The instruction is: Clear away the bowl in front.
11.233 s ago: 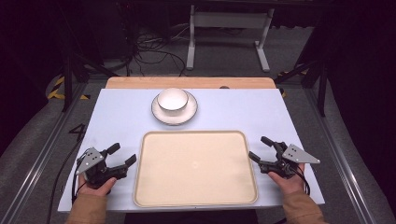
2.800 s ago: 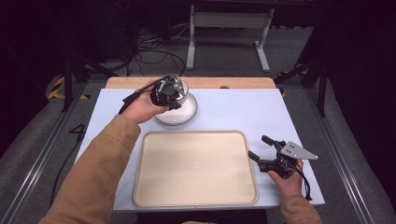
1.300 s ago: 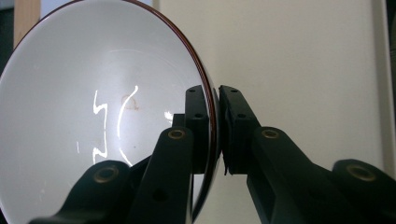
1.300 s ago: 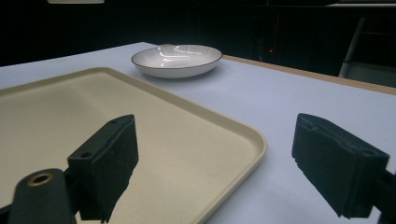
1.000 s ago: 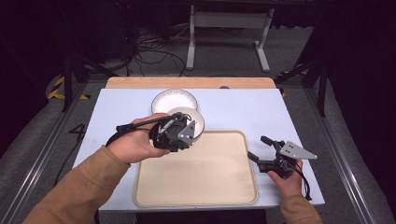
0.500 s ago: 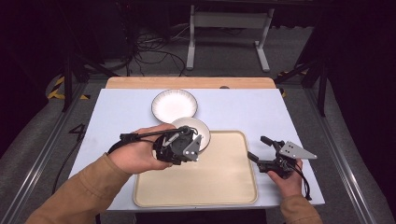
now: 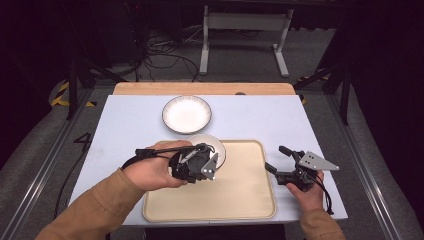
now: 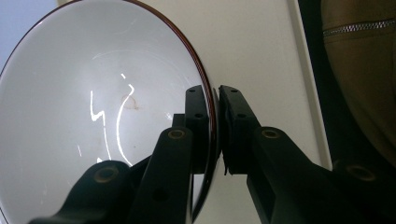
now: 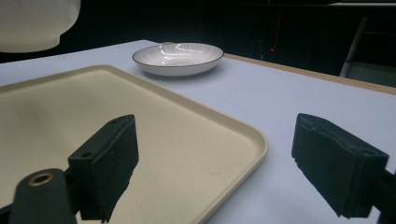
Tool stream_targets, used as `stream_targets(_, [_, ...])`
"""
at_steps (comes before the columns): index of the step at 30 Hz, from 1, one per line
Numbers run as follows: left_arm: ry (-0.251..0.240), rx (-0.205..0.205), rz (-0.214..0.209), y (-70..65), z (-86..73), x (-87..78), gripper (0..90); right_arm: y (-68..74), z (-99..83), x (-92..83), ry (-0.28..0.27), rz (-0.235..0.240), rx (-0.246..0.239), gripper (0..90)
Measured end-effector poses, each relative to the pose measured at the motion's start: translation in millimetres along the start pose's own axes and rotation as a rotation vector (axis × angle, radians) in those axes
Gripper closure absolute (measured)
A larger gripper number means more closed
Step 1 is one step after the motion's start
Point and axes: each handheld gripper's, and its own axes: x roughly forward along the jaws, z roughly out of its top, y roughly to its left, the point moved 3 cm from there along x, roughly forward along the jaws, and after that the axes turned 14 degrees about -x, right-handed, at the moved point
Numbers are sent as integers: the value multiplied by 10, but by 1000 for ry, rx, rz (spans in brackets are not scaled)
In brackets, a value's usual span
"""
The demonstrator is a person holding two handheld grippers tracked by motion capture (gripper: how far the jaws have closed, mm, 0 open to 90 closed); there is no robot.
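A: Left side status?
B: Left gripper [image 7: 200, 159] is pinching the white bowl's [image 7: 214, 148] rim, one jaw inside, one outside. In the left gripper view the rim [image 8: 212, 116] sits squeezed between the jaws. Bowl hangs over the far-left corner of the beige tray [image 7: 240, 200]; whether it touches the tray, cannot tell.
A: Middle?
B: White plate [image 7: 187, 114] sits on the table [image 7: 125, 125] just beyond the tray, apart from the bowl.
A: Right?
B: Right gripper [image 7: 276, 159] rests on the table beside the tray's right edge, jaws spread wide, nothing between them. Right hand [image 7: 305, 192] holds it.
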Motion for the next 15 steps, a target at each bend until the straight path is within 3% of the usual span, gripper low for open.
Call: stream_targets(15, [23,-14,-39,13,-21,291,831,3,1,1,2,2,-1,155])
